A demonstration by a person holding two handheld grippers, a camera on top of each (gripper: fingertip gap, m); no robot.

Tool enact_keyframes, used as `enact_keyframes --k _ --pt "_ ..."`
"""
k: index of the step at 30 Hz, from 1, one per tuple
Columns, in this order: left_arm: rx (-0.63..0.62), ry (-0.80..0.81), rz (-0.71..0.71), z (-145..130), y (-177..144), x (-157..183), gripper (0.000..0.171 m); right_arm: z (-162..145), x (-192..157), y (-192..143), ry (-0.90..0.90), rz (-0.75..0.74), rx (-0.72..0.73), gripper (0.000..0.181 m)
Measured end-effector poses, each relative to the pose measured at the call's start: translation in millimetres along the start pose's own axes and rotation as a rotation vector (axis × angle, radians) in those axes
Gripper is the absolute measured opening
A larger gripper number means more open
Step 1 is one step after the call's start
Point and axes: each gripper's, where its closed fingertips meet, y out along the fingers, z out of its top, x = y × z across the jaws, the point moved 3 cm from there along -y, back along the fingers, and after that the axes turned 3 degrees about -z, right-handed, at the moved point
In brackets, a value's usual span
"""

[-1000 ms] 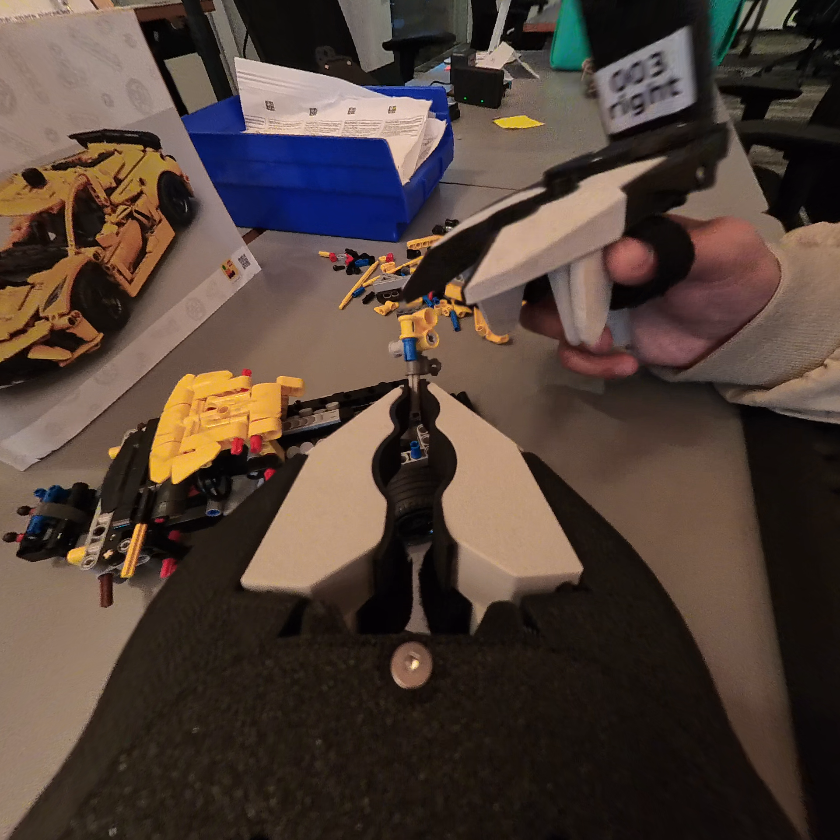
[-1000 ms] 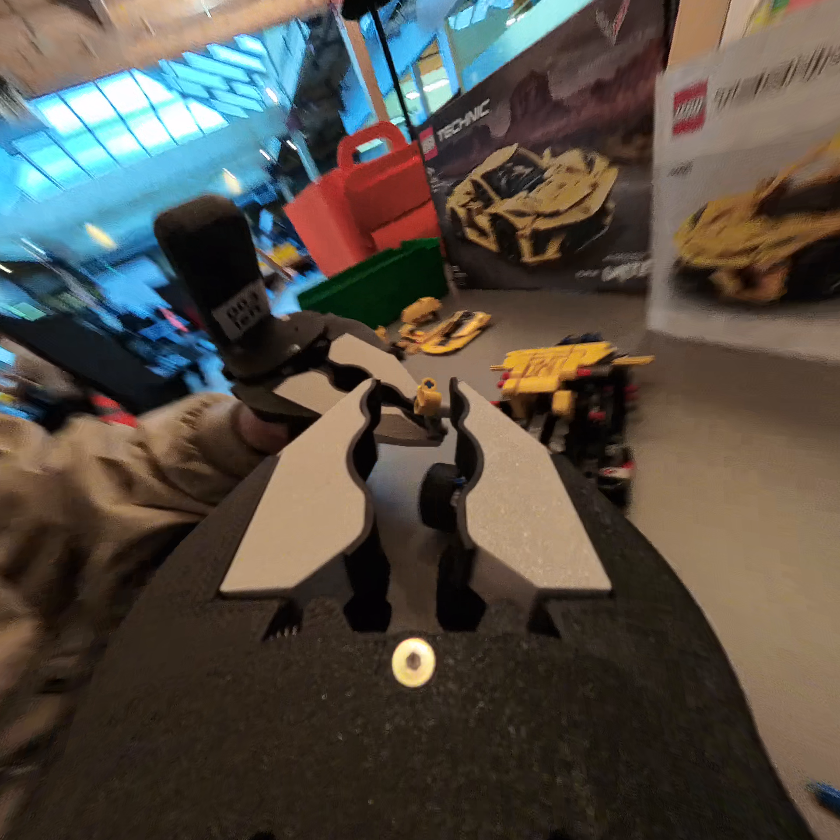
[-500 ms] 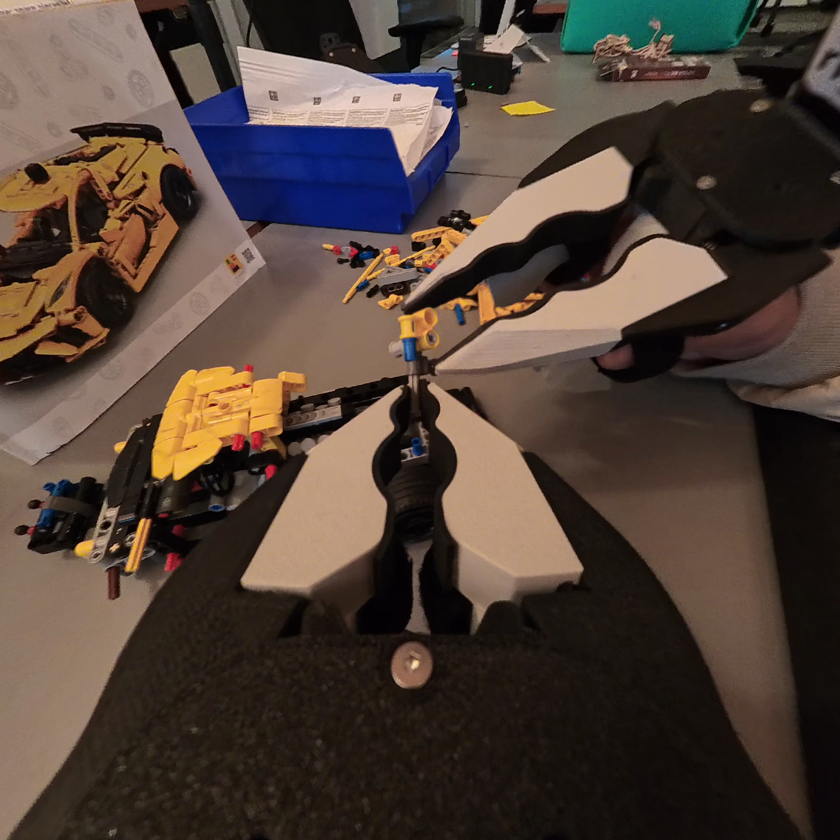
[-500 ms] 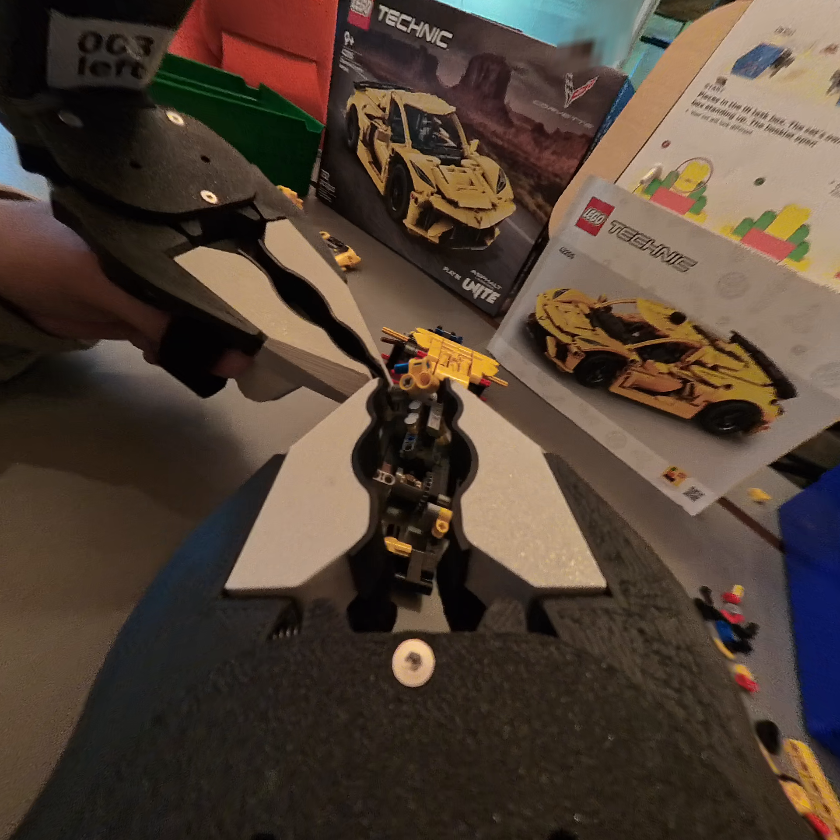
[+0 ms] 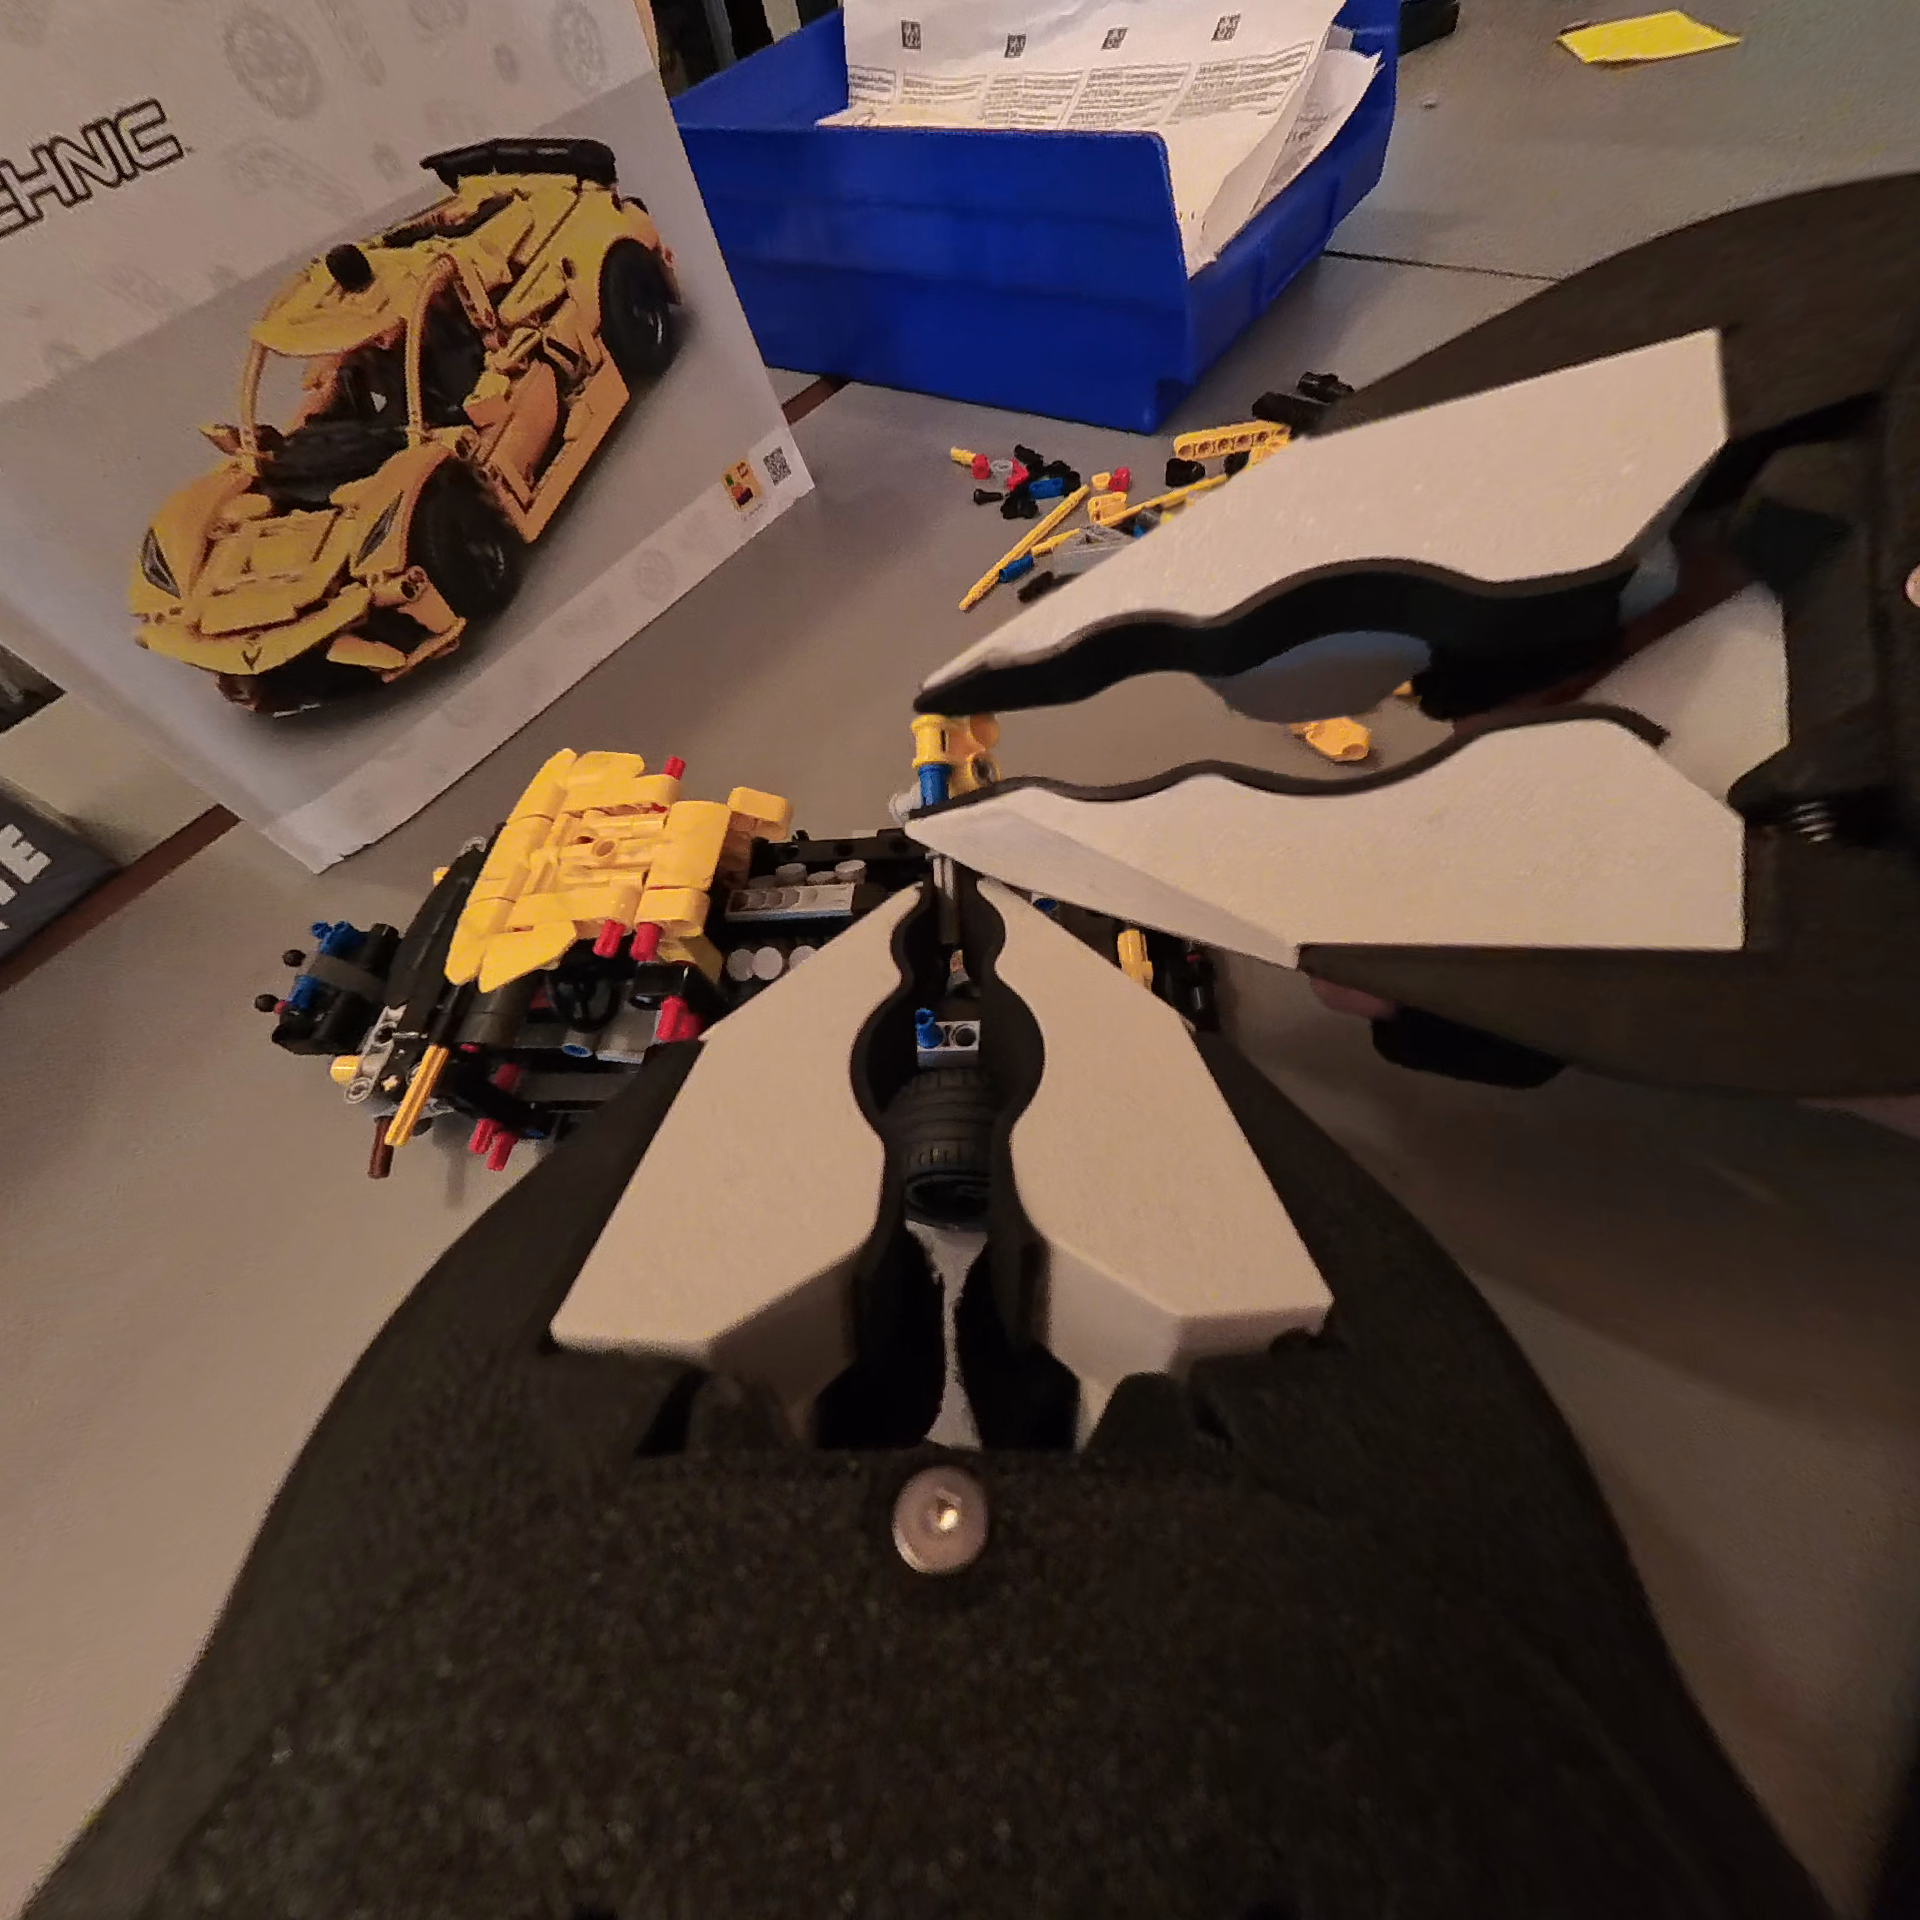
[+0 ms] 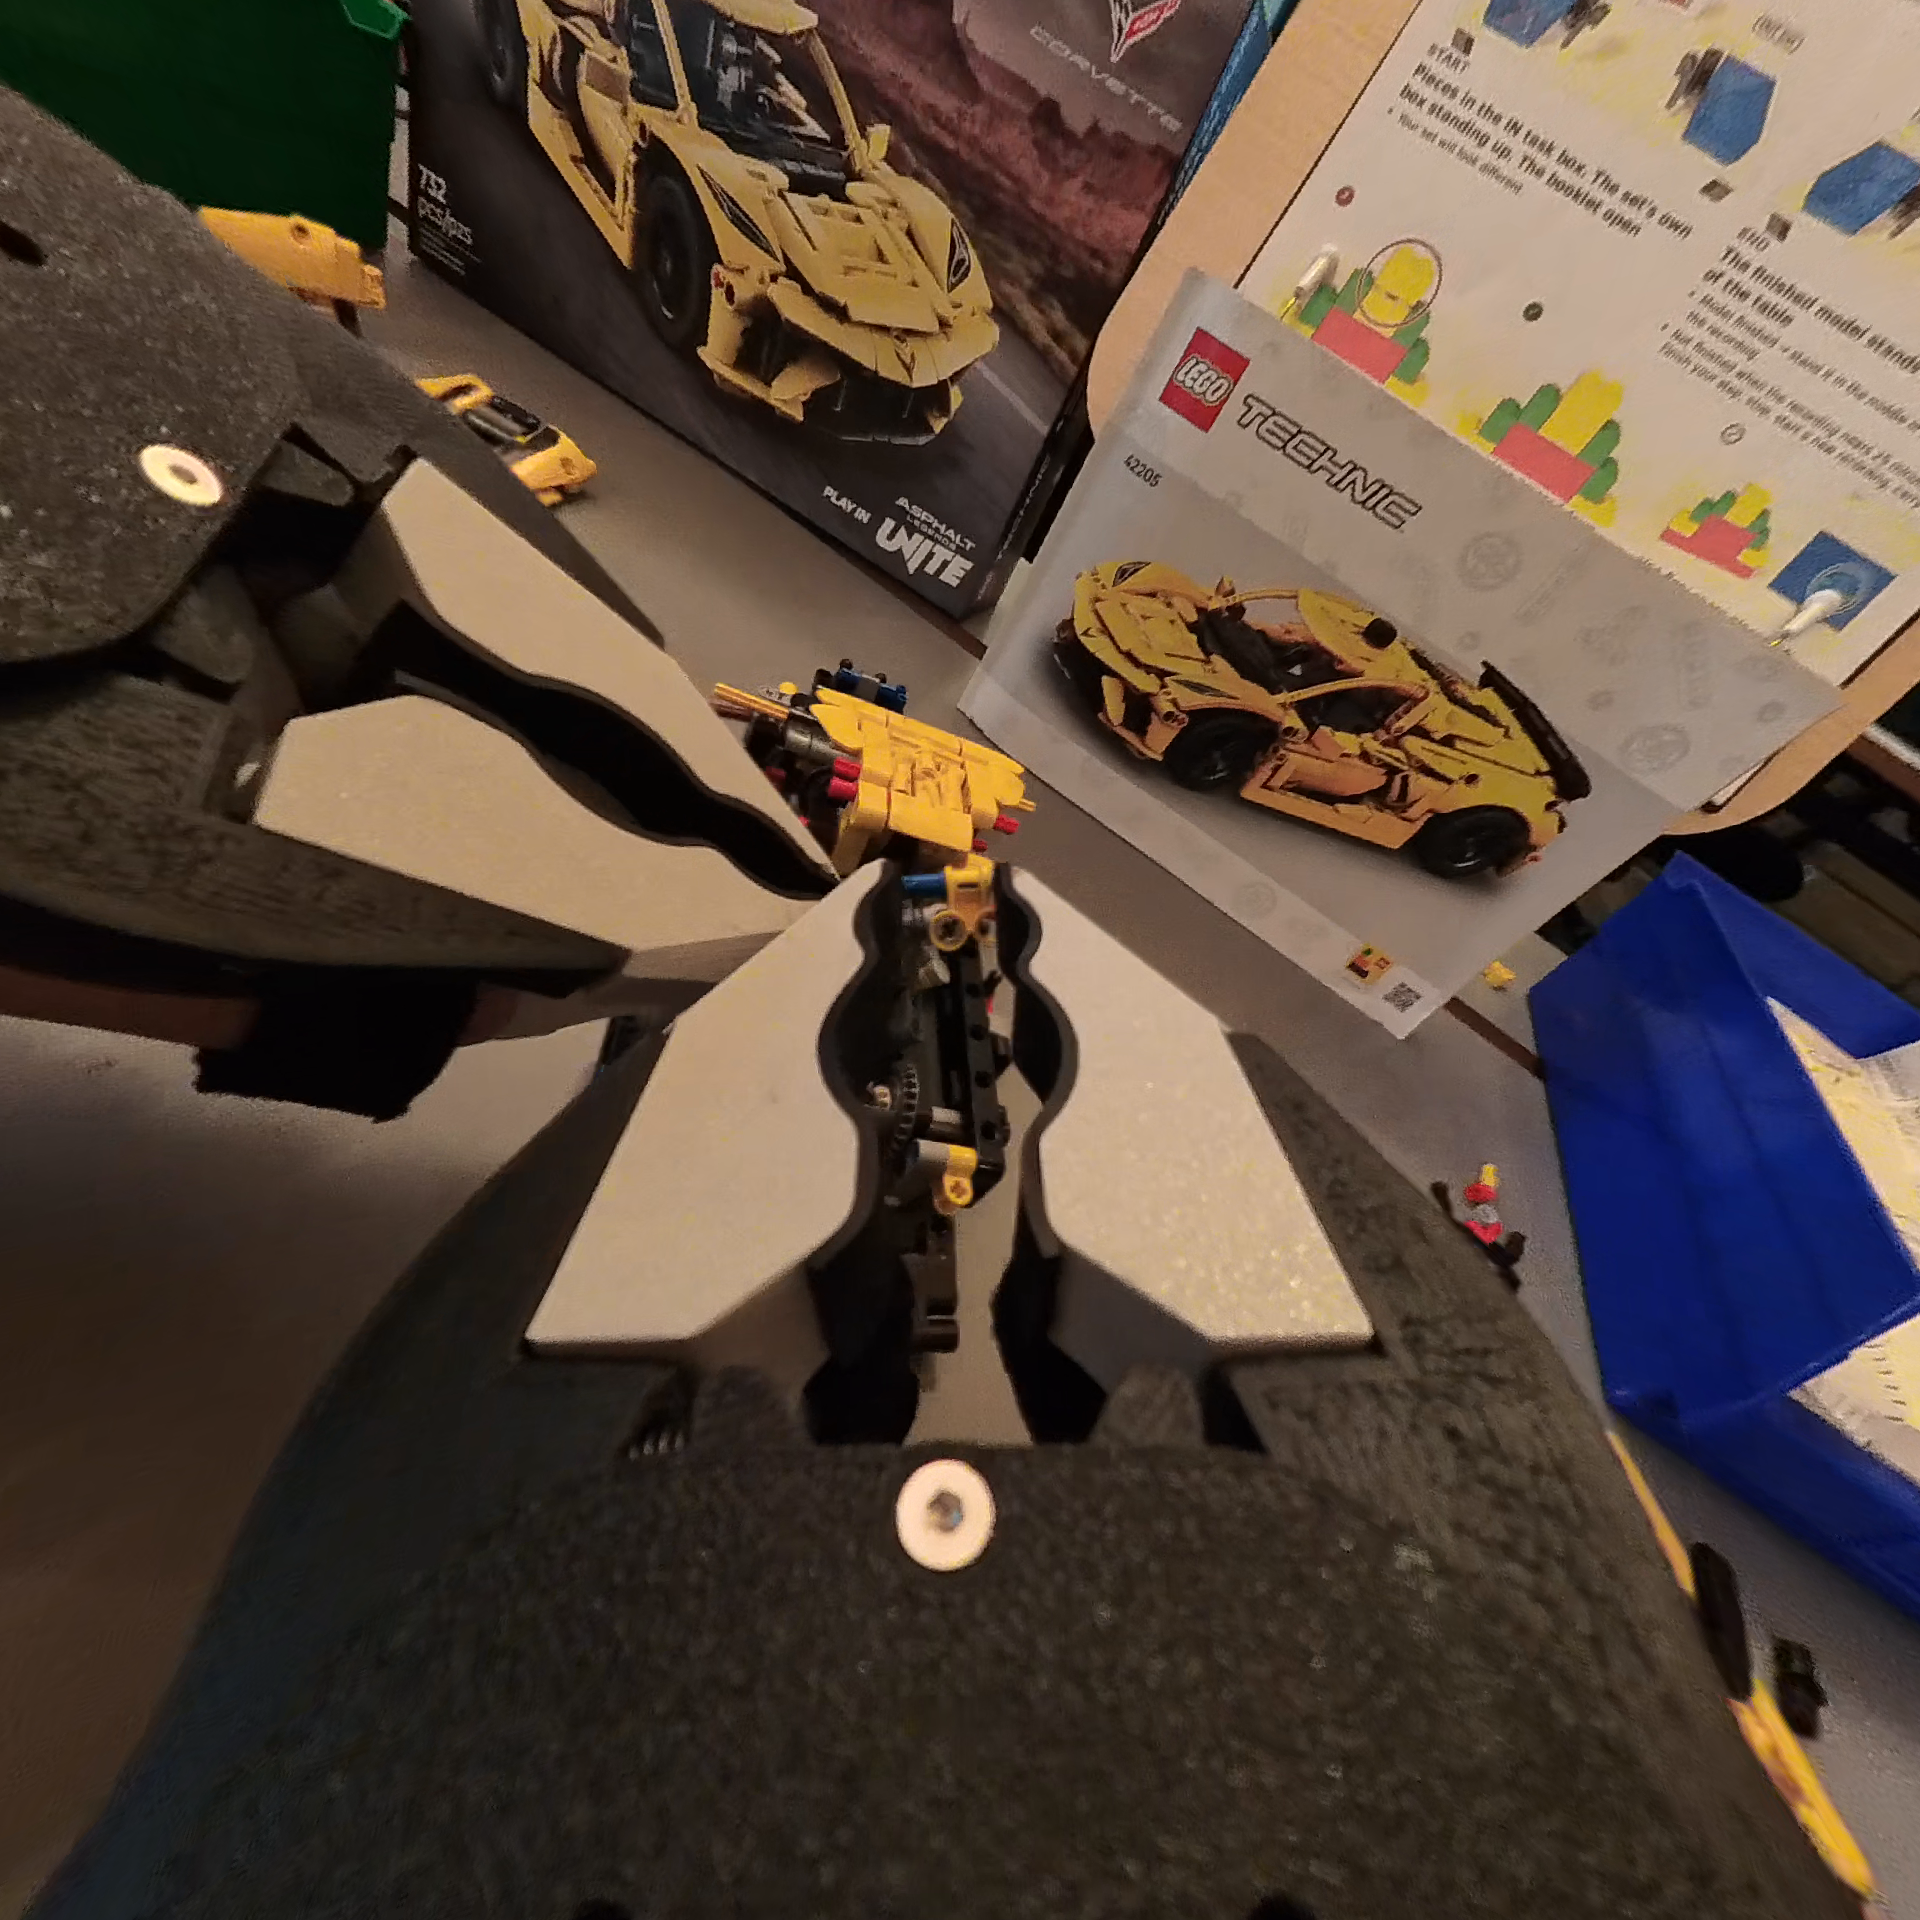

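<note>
— What does your left gripper [image 5: 948, 883] hold?

— It is closed on a small wheel sub-assembly [image 5: 948, 1039]. The black tyre [image 5: 951, 1143] sits in the wide hollow between the fingers, and the thin axle passes up between the tips. You hold it above the table [image 5: 208, 1299], just right of the half-built car model [image 5: 582, 914], near the black end of the model.

— And your right gripper [image 6: 948, 878]?

— It comes in from the side opposite the car model. Its two fingers are narrowed onto the yellow connector [image 5: 951, 753] at the top of the axle, one tip on each side of it, and both tips seem to touch it. A blue pin [image 5: 932, 774] sticks out of the connector. So both of your grippers meet on the same sub-assembly, the right one at its top and the left one lower down.

— What lies around the car model?

— Behind it the instruction booklet [image 5: 416, 416] stands leaning, with a picture of a yellow car on the cover. Farther behind, past the booklet's edge, there is a blue bin [image 5: 987, 260] with printed papers [image 5: 1091, 73] inside. Between the bin and the car model, loose pieces [image 5: 1091, 499] in yellow, red and black are scattered on the table. In the right wrist view the set box [image 6: 779, 260] stands behind the car model, beside the booklet.
</note>
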Motion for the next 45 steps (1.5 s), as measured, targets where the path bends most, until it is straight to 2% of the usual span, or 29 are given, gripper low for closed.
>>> enact_keyframes --k 9,17,19,24,27,30,34,38,43,45 --pt "0.003 0.02 0.011 0 1 -1 0.002 -3 1 0 0.042 0.025 0.003 0.015" --pt "0.029 0.083 -0.034 1 -3 -1 0.002 0 0 -8 0.165 0.202 0.08 0.021" --pt "0.032 0.115 -0.032 2 -4 0 0.002 -2 5 -9 0.171 0.204 0.082 0.014" --pt "0.048 0.135 -0.022 3 -5 -2 0.003 1 10 -15 0.183 0.223 0.125 0.02" --pt "0.167 0.169 -0.145 15 -18 5 0.003 4 14 -21 0.394 0.385 0.161 0.025" --pt "0.294 0.246 -0.173 28 -34 5 0.002 16 14 -39 0.588 0.663 0.239 0.033" --pt "0.434 0.275 -0.255 39 -49 15 0.003 31 16 -53 0.706 0.808 0.341 0.039" --pt "0.454 0.233 -0.304 41 -49 21 0.003 34 15 -52 0.764 0.829 0.364 0.033" --pt "0.409 0.246 -0.312 36 -43 28 0.003 29 13 -48 0.739 0.809 0.332 0.024" --pt "0.422 0.185 -0.36 39 -46 31 0.003 31 14 -53 0.724 0.838 0.363 0.024"
